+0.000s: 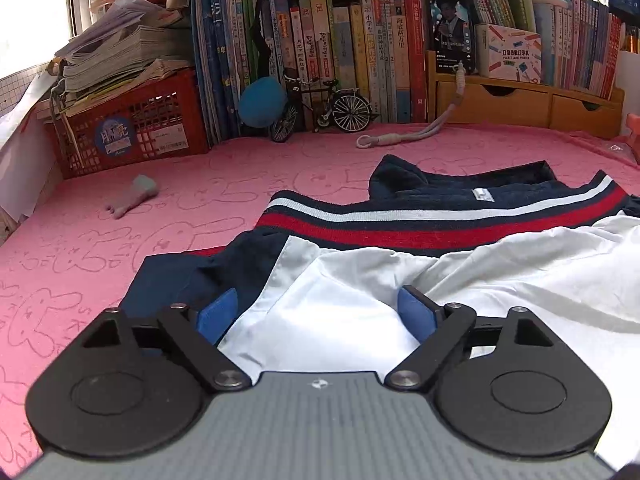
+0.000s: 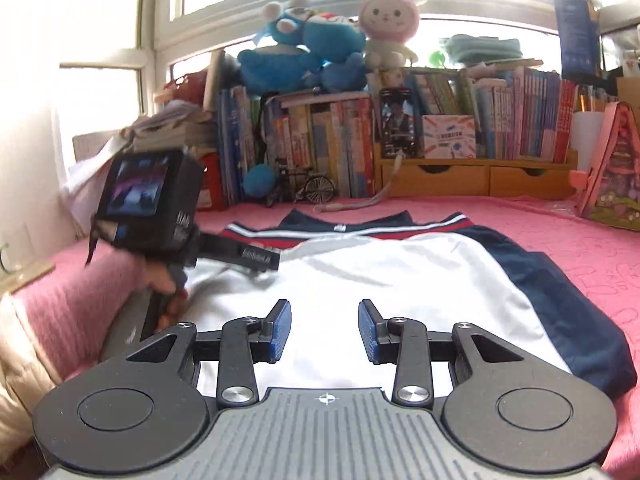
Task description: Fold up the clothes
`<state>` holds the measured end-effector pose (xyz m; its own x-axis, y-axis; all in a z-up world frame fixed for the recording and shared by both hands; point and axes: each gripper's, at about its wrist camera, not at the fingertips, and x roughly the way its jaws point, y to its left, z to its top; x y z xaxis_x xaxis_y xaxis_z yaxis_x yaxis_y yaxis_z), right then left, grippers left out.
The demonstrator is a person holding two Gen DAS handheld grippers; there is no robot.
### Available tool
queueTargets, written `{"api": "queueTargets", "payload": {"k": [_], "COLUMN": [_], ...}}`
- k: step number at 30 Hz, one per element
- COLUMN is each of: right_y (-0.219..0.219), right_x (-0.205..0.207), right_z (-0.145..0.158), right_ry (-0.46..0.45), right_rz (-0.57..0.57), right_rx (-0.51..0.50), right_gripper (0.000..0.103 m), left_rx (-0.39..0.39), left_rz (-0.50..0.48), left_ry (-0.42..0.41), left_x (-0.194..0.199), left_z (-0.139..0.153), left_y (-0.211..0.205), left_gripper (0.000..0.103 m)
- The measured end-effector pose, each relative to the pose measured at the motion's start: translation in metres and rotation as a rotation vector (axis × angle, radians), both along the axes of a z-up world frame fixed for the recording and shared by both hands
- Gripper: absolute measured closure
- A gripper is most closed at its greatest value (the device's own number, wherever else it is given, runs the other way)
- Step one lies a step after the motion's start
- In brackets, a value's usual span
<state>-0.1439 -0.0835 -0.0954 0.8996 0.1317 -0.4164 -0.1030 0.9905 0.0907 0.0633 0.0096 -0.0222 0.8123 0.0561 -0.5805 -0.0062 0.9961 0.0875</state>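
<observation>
Lying spread flat mid-bed: jacket (image 2: 380,276), sleeves seemingly turned in | left gripper (image 1: 320,312) spread over its white panel | right gripper (image 2: 325,330) spread, nothing pinched | folding stage not settled.

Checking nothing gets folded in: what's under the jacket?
The jacket lies on the pink blanket, which shows all around it. Anything beneath the cloth itself is hidden.

White and navy fabric jacket (image 2: 400,280) with red-white-navy striped hem; pink cloth cover (image 1: 120,232) patterned with rabbit outlines; blue-padded fingers (image 2: 280,330).
</observation>
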Motion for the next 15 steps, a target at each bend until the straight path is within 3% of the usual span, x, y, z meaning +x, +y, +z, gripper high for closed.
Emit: {"api": "queueTargets", "payload": {"k": [2, 5, 7, 9, 15], "right_y": [0.004, 0.008, 0.011, 0.013, 0.012], "right_x": [-0.004, -0.007, -0.006, -0.004, -0.002], "right_z": [-0.003, -0.004, -0.005, -0.007, -0.011], "right_ry": [0.012, 0.002, -0.009, -0.013, -0.015], "right_rz": [0.009, 0.017, 0.016, 0.014, -0.004], "right_rx": [-0.007, -0.034, -0.040, -0.031, -0.014], "right_gripper": [0.071, 0.071, 0.071, 0.070, 0.064], "left_rx": [-0.058, -0.108, -0.094, -0.036, 0.014], "left_rz": [-0.077, -0.263, -0.337, -0.365, -0.336], "left_ry": [-0.020, 0.015, 0.061, 0.093, 0.101], "left_x": [-0.020, -0.038, -0.031, -0.015, 0.039], "left_z": [0.014, 0.027, 0.021, 0.011, 0.004], "left_y": [-0.002, -0.019, -0.033, -0.050, -0.069], "left_gripper": [0.028, 0.028, 0.038, 0.054, 0.064]}}
